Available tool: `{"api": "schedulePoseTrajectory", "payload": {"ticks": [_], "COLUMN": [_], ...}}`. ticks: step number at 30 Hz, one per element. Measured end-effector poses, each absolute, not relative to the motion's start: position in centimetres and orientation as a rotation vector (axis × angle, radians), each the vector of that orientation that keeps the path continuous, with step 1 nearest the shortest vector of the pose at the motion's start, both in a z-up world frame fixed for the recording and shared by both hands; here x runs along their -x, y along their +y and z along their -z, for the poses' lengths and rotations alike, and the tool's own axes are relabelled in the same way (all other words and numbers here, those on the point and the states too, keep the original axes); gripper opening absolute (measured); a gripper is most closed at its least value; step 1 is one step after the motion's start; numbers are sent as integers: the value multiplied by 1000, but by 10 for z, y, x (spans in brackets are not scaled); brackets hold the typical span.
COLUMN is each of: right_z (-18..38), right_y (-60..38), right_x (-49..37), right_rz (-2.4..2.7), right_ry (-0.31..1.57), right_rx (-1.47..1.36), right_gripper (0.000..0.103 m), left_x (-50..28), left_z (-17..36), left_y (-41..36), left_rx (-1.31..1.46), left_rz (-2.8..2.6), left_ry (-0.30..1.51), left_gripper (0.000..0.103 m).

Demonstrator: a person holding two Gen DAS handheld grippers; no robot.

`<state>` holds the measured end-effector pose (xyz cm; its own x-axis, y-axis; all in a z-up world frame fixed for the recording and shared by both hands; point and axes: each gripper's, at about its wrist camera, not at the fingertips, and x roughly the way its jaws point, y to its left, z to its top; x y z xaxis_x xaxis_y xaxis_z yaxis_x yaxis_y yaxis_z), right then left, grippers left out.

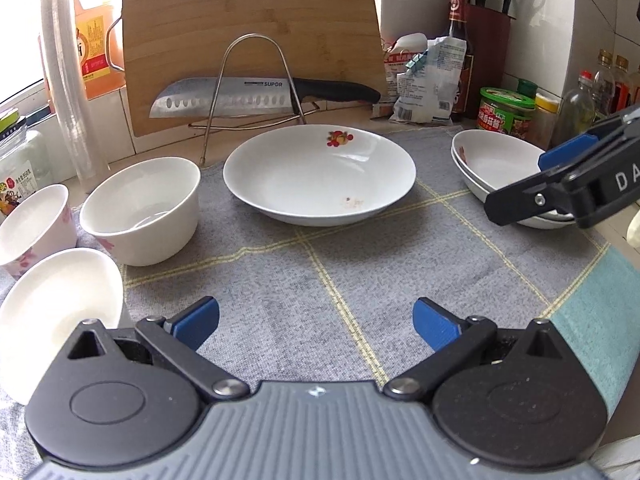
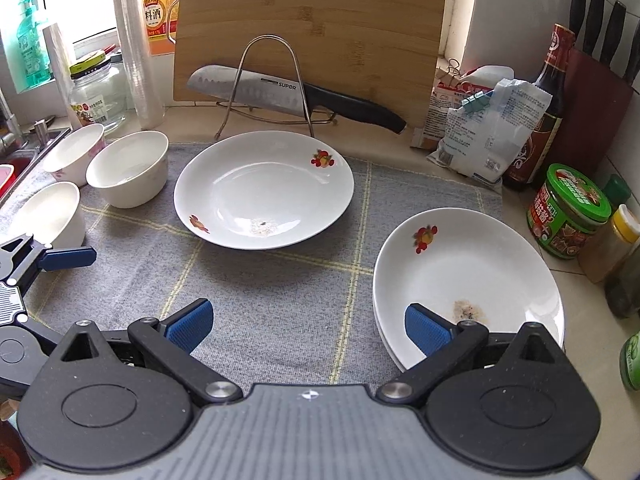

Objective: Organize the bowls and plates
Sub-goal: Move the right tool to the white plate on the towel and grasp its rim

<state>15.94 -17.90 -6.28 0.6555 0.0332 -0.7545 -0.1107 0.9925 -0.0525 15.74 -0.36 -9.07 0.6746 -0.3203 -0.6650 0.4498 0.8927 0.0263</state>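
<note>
A single white plate [image 1: 320, 172] with a fruit print lies at the middle back of the grey cloth [image 1: 320, 280]; it also shows in the right wrist view [image 2: 264, 188]. A stack of like plates [image 2: 468, 280] sits at the right, also in the left wrist view [image 1: 496, 164]. Three white bowls stand at the left: one [image 1: 140, 212], one [image 1: 32, 224] and one [image 1: 56, 308]. My left gripper [image 1: 316, 324] is open and empty above the cloth. My right gripper [image 2: 308, 328] is open and empty, its right finger over the stack's near rim.
A knife [image 1: 256, 96] rests on a wire rack [image 1: 252, 80] before an upright cutting board [image 1: 248, 20]. Sauce bottles, jars [image 2: 568, 212] and packets [image 2: 488, 132] crowd the right back. A glass jar [image 2: 96, 96] and stacked plastic cups [image 2: 136, 48] stand at the left.
</note>
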Motion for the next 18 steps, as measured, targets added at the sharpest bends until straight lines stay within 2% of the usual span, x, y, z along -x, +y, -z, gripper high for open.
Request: {"api": "schedulePoseTrajectory", "payload": {"ticks": [18], "right_z": [60], "right_y": [-224], "right_x": [-223], "right_rz": [-282], "right_ry": [814], "right_rx": [94], "right_gripper": [103], "left_x": [-229], "left_z": [115], "left_y": [-57], "left_rx": [-174], "left_rz": [367], "left_ry": [778], "left_gripper": [103]}}
